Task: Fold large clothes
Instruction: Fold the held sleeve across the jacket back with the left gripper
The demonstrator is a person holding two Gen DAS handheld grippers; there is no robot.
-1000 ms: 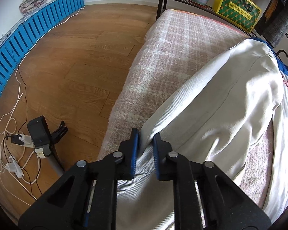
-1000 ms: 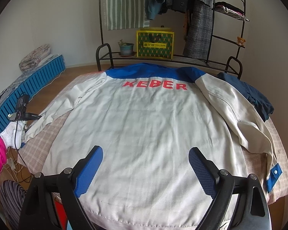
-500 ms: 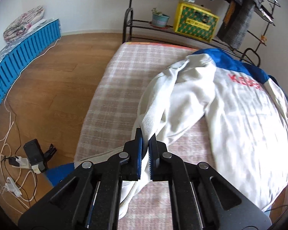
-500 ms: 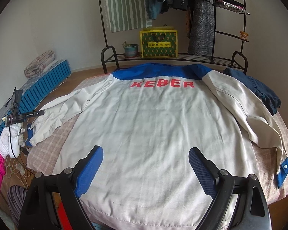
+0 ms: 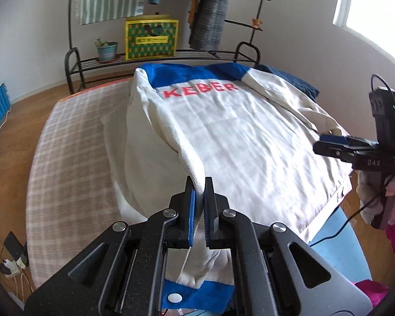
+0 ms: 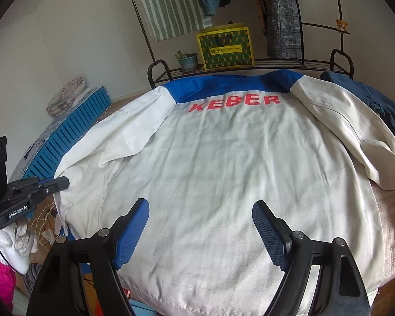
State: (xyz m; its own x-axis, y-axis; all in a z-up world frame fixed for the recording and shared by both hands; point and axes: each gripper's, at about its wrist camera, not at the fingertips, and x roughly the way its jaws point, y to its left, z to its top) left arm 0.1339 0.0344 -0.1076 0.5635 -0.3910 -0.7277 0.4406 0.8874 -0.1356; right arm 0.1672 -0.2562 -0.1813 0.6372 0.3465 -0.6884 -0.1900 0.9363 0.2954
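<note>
A large white jacket [image 6: 223,171] with a blue yoke and red "KEBER" lettering lies back-up on a plaid-covered bed [image 5: 73,158]; it also shows in the left wrist view [image 5: 250,144]. My left gripper [image 5: 199,205] is shut on the jacket's left sleeve [image 5: 171,137], lifted and drawn toward the near left edge of the body; the blue cuff [image 5: 197,296] hangs below the jaws. It also shows in the right wrist view [image 6: 52,183]. My right gripper [image 6: 200,234] is open and empty above the hem; it appears in the left wrist view [image 5: 329,142]. The right sleeve [image 6: 355,142] lies spread.
A dark blue garment [image 6: 376,100] lies at the bed's far right. A black rack [image 6: 250,63] behind the bed holds a yellow-green box [image 6: 225,46], a potted plant [image 6: 187,59] and hanging clothes. A blue slatted panel [image 6: 73,131] and cables [image 5: 10,266] are left on the wood floor.
My left gripper has closed on the left sleeve and swung right with it, lifting the sleeve off the bed's left side toward the jacket body. The right gripper has moved slightly nearer the jacket.
</note>
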